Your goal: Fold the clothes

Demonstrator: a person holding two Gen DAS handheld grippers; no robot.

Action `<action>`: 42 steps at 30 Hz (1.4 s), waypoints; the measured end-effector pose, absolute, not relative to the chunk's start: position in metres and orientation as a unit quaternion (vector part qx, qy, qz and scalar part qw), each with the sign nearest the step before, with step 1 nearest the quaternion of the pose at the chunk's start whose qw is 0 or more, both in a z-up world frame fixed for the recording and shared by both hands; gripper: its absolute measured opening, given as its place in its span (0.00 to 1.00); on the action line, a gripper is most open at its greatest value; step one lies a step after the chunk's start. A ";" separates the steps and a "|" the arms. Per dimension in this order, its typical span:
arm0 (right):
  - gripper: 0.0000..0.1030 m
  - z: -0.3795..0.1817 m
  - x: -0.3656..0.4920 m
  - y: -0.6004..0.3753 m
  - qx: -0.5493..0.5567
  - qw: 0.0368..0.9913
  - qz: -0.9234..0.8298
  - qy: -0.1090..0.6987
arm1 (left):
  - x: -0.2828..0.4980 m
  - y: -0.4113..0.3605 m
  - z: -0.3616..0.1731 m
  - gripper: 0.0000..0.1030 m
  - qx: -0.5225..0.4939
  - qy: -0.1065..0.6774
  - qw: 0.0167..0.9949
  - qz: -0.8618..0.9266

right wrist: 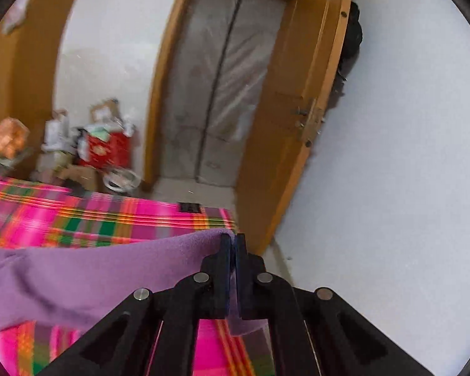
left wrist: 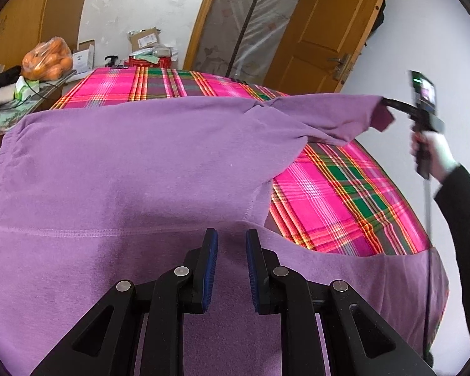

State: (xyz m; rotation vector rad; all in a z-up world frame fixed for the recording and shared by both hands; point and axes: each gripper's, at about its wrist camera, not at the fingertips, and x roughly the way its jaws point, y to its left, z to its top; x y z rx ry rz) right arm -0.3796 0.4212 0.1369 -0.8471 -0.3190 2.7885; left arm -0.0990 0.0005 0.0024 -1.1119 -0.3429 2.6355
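On the plaid bedspread (left wrist: 338, 185) lies the purple top (left wrist: 125, 169), spread flat across the middle of the bed, its body running from the near edge out toward twelve o'clock, and there's the sleeve (left wrist: 322, 116) pulled out taut toward three o'clock! The right gripper (right wrist: 232, 244) has its jaws clenched tight on the cuff, purple cloth pinched between the pads and lifted clear of the bed, with the hand (left wrist: 435, 153) out at three o'clock gripping the handle. The left gripper (left wrist: 232, 235) hovers low at six o'clock over the near part of the top, jaws parted a little with fabric beneath them, and whether they nip any cloth I cannot tell. Now, to do this well, I'd say carry that sleeve in an arc across the chest toward nine o'clock, keeping it taut so no bunching forms at the shoulder seam, and let the left gripper pin the body so it doesn't slide on that slick spread. Lay the cuff down flat before letting go, not from a height. Out past the bed at eleven o'clock sit a bag of oranges (left wrist: 48, 61) and some boxes (left wrist: 147, 39); their labels are too small and blurred to read, so no brand or writing to report.
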 end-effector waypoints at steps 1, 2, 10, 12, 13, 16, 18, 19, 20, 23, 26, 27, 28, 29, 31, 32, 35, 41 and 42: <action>0.03 0.131 -0.394 0.421 -0.301 0.109 0.942 -0.106 | -0.100 0.001 0.002 0.18 -0.384 -0.117 0.132 0.906; 0.09 0.125 -0.403 0.422 -0.310 0.114 0.938 -0.099 | -0.100 0.001 0.001 0.18 -0.385 -0.117 0.134 0.905; 0.29 0.072 -0.399 0.471 -0.338 0.114 0.933 0.044 | -0.102 0.001 -0.001 0.18 -0.389 -0.125 0.136 0.902; 0.31 0.055 -0.391 0.486 -0.357 0.102 0.925 0.080 | -0.102 0.004 0.001 0.18 -0.386 -0.122 0.139 0.904; 0.32 0.046 -0.388 0.494 -0.367 0.092 0.920 0.100 | -0.102 0.005 0.001 0.18 -0.384 -0.121 0.140 0.904; 0.32 0.022 -0.379 0.513 -0.387 0.075 0.906 0.155 | -0.102 0.004 0.003 0.18 -0.376 -0.126 0.141 0.907; 0.33 0.014 -0.375 0.520 -0.391 0.064 0.901 0.174 | -0.103 0.000 0.005 0.18 -0.374 -0.133 0.134 0.908; 0.34 0.013 -0.373 0.522 -0.392 0.058 0.900 0.182 | -0.104 0.000 0.006 0.18 -0.375 -0.131 0.128 0.909; 0.34 0.012 -0.372 0.525 -0.390 0.054 0.900 0.186 | -0.105 0.002 0.008 0.18 -0.377 -0.123 0.119 0.910; 0.38 0.012 -0.376 0.527 -0.387 0.044 0.900 0.193 | -0.110 0.017 0.021 0.21 -0.378 -0.093 0.118 0.913; 0.38 0.010 -0.380 0.528 -0.387 0.034 0.898 0.205 | -0.124 0.048 0.038 0.27 -0.369 -0.032 0.133 0.919; 0.39 0.010 -0.378 0.530 -0.388 0.030 0.897 0.211 | -0.133 0.058 0.038 0.27 -0.372 -0.016 0.136 0.918; 0.40 0.010 -0.376 0.531 -0.387 0.027 0.896 0.217 | -0.142 0.068 0.037 0.27 -0.375 -0.001 0.138 0.917; 0.43 0.011 -0.378 0.530 -0.386 0.023 0.896 0.220 | -0.152 0.078 0.036 0.27 -0.377 0.015 0.140 0.915; 0.45 0.012 -0.382 0.528 -0.386 0.013 0.895 0.224 | -0.171 0.096 0.031 0.27 -0.387 0.039 0.142 0.910; 0.46 0.012 -0.385 0.527 -0.388 0.009 0.894 0.224 | -0.183 0.105 0.023 0.27 -0.395 0.050 0.141 0.907; 0.46 0.012 -0.394 0.531 -0.388 0.011 0.894 0.225 | -0.207 0.113 0.004 0.27 -0.418 0.059 0.133 0.897; 0.47 0.008 -0.418 0.550 -0.372 0.015 0.887 0.272 | -0.213 0.110 0.000 0.27 -0.418 0.043 0.135 0.897; 0.47 0.007 -0.422 0.553 -0.369 0.015 0.885 0.282 | -0.213 0.109 -0.001 0.27 -0.417 0.042 0.136 0.897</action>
